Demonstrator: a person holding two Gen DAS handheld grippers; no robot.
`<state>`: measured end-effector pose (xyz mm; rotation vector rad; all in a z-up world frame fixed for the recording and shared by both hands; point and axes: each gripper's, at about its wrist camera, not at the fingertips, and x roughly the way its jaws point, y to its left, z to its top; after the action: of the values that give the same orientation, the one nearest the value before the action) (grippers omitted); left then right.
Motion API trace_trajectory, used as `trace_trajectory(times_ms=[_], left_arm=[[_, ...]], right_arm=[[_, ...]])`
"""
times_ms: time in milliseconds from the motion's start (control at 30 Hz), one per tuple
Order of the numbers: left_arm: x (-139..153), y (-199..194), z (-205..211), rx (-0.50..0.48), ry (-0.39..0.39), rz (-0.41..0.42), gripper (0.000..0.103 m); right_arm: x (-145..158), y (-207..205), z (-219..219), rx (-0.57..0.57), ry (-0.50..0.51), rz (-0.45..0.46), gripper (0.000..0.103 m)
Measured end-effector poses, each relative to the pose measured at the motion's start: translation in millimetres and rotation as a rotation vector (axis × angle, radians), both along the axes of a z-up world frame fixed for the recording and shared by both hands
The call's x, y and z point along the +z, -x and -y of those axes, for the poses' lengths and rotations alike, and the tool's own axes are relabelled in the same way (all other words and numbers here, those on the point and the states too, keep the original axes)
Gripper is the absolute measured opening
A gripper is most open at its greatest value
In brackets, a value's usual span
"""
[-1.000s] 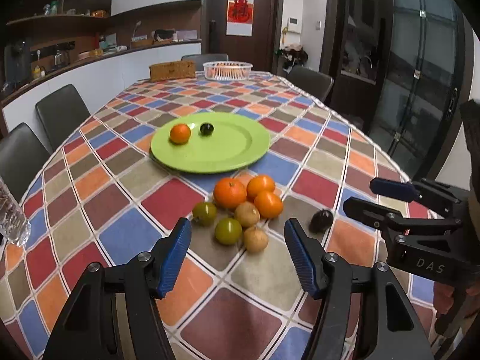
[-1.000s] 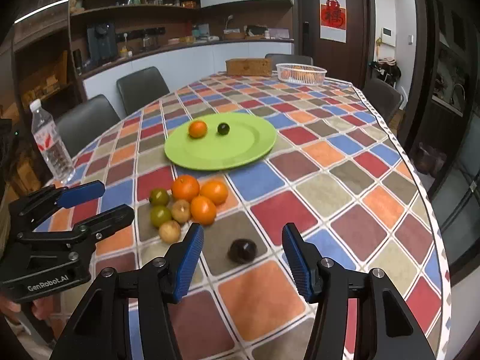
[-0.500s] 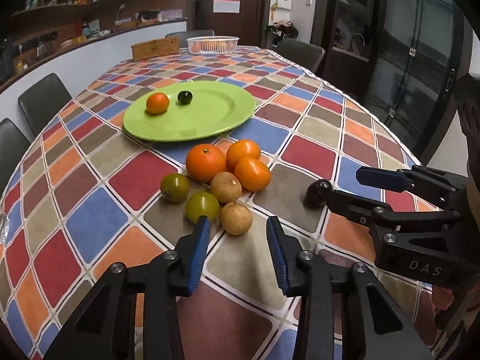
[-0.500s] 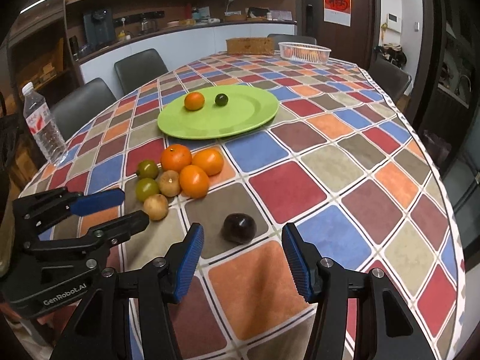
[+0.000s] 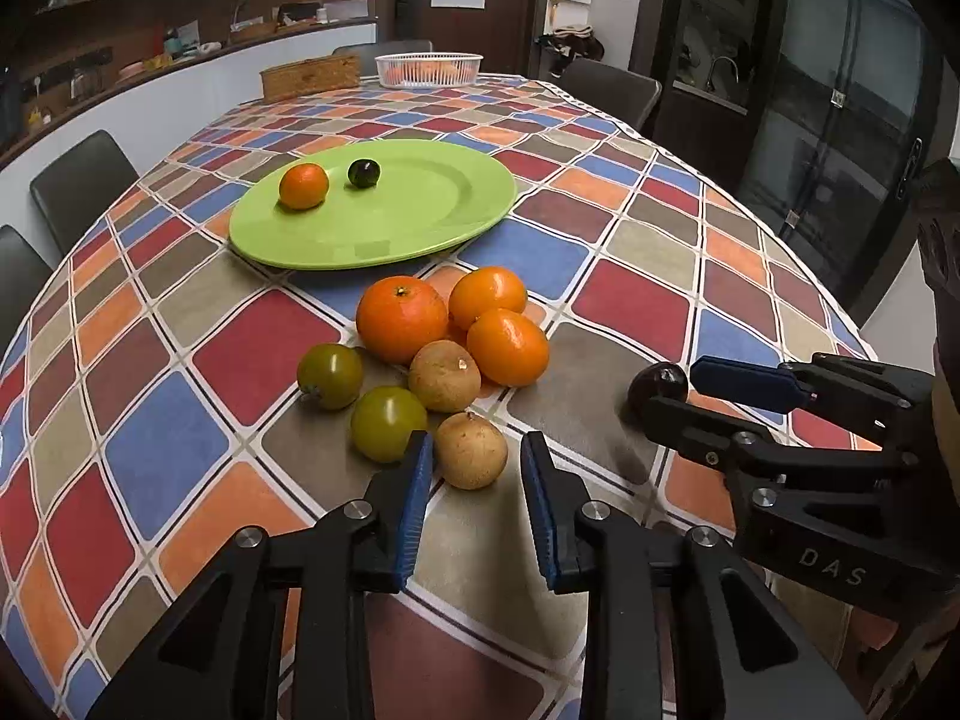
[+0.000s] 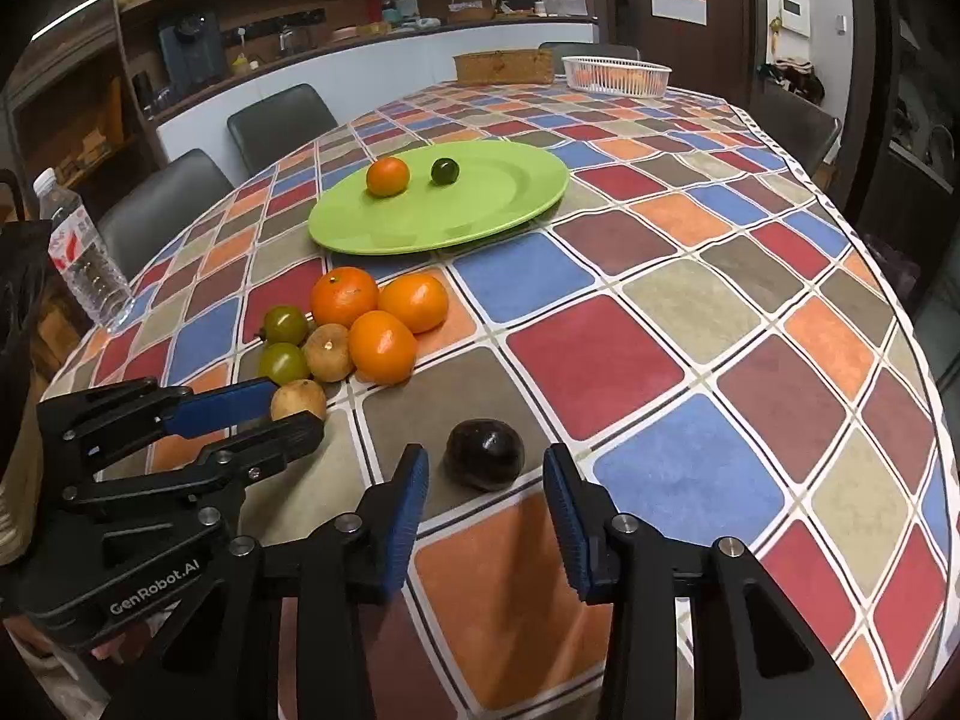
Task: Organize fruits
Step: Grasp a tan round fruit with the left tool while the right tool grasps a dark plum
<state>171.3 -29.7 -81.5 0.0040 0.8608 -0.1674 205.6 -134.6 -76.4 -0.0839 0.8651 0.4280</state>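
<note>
A green plate (image 5: 420, 222) holds a small orange (image 5: 303, 185) and a dark fruit (image 5: 364, 173). In front of it lies a cluster of three oranges (image 5: 402, 318), two green fruits (image 5: 389, 422) and two brown fruits (image 5: 444, 375). My left gripper (image 5: 474, 450) is open, its blue pads on either side of the near brown fruit (image 5: 471, 450), not touching it. A dark plum (image 6: 485, 453) lies apart to the right. My right gripper (image 6: 487, 471) is open with the plum just ahead, between its fingertips.
A water bottle (image 6: 84, 258) stands at the table's left edge. A white basket (image 5: 428, 69) and a wicker box (image 5: 309, 77) sit at the far end. Dark chairs (image 6: 282, 120) ring the checkered table (image 6: 660, 324).
Both grippers have moved forward and down toward the fruit. The left jaws have narrowed around the near brown fruit. The right gripper has closed in on the dark plum.
</note>
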Motion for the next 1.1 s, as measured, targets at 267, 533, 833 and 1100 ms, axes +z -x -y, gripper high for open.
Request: trace_trajectory(times_ms=[267,533,833,1100], left_arm=[[-3,-5,-1,0.006,0.004,-0.014,0.026],[10,1,-4,0.000,0.003,0.027,0.026],[29,14,-6,-0.007,0.014,0.084,0.026],[51,26,-15,0.001,0.023,0.149,0.026]], right_arm=[[-5,-6,-1,0.000,-0.001,-0.022,0.031],[-2,-4,0,0.008,-0.015,-0.019,0.029],[22,11,-6,0.020,-0.030,0.034,0.029],[45,23,-11,0.027,-0.041,0.094,0.029]])
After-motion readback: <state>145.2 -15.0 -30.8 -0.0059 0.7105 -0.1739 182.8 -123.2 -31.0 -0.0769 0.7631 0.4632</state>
